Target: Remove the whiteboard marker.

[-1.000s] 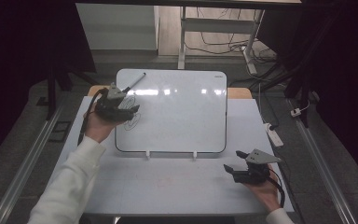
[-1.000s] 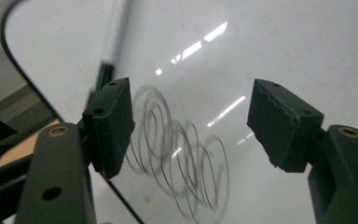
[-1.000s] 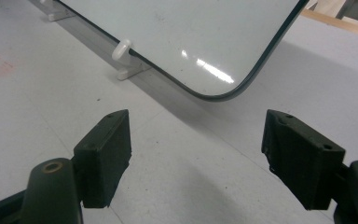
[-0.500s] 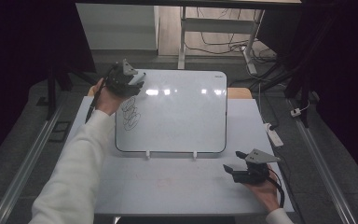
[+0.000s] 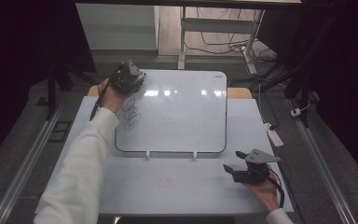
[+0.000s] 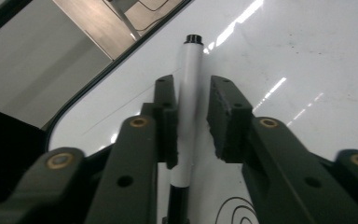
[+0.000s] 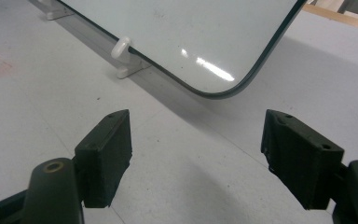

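Observation:
A white marker (image 6: 186, 116) with a black cap lies on the whiteboard (image 5: 177, 116) near its top left corner. My left gripper (image 5: 131, 78) is over it, and black loops (image 5: 130, 112) are drawn just below. In the left gripper view the jaws (image 6: 191, 88) straddle the marker. They have just been closing: one pad (image 6: 168, 121) touches the barrel, while a narrow gap remains at the other pad (image 6: 226, 121). My right gripper (image 5: 229, 169) rests at the table's front right. It stands open (image 7: 196, 140) over bare table, facing the board's rounded corner (image 7: 219, 93).
The whiteboard leans on two white clips (image 5: 148, 154) on a pale table mat (image 5: 168, 182). A power strip (image 5: 274, 134) lies at the mat's right edge. Metal rails (image 5: 23, 163) run along both sides. Desk legs and cables (image 5: 223, 42) stand beyond the far edge.
My left hand went from the drawn loops up to the board's top left corner, over the marker. The loops are now uncovered. The right gripper stayed put.

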